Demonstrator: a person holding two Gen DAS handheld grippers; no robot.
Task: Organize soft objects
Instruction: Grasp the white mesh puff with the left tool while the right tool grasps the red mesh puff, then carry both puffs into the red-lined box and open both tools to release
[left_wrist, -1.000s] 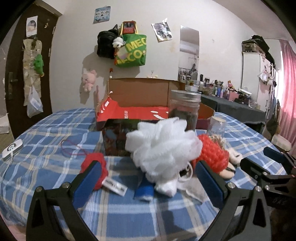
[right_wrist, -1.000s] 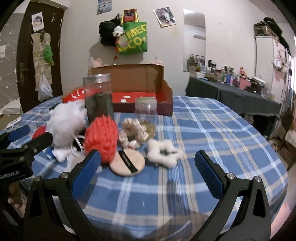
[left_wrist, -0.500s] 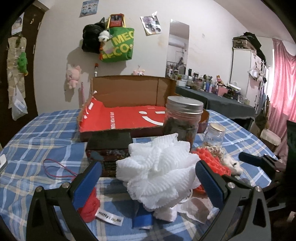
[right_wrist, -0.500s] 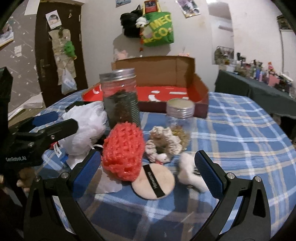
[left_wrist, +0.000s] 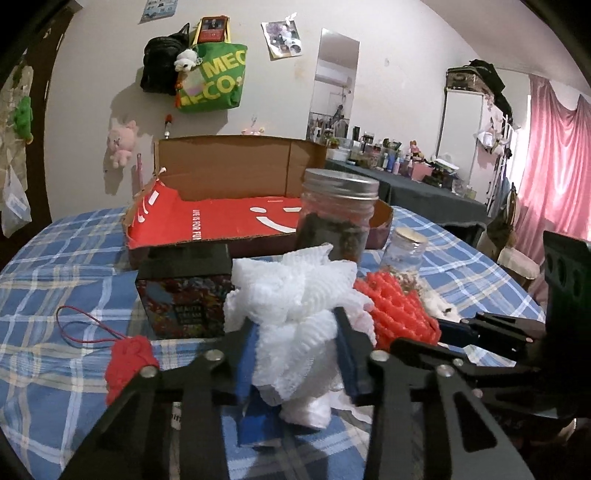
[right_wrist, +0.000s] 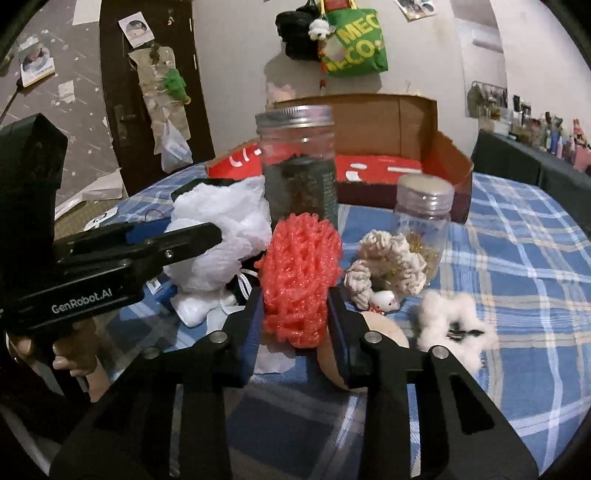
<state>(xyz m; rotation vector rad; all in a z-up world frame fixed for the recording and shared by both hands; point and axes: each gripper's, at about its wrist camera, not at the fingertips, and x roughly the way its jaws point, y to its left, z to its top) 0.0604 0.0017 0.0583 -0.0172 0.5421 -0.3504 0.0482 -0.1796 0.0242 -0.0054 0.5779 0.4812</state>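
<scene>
A white mesh bath puff (left_wrist: 291, 291) sits on the blue plaid table. My left gripper (left_wrist: 295, 332) is closing on it, and its blue pads press into the puff's lower half from both sides. Beside it on the right lies a red mesh puff (right_wrist: 301, 258). My right gripper (right_wrist: 295, 306) is closing too, pads squeezing the red puff's sides. In the right wrist view the left gripper (right_wrist: 177, 232) reaches in from the left, held by a person's hand (right_wrist: 74, 350). Both puffs rest on the cloth.
An open cardboard box with a red lining (left_wrist: 229, 221) stands behind. A tall jar (left_wrist: 338, 218), a small jar (right_wrist: 423, 218) and a dark printed box (left_wrist: 184, 299) crowd the puffs. A cream scrunchie (right_wrist: 391, 258), a fluffy white scrunchie (right_wrist: 450, 321), a round powder puff (right_wrist: 384, 332) and a red knitted piece (left_wrist: 129, 362) lie around.
Both grippers moved in on the pile and went from wide open to closed: the left onto the white puff, the right onto the red puff.
</scene>
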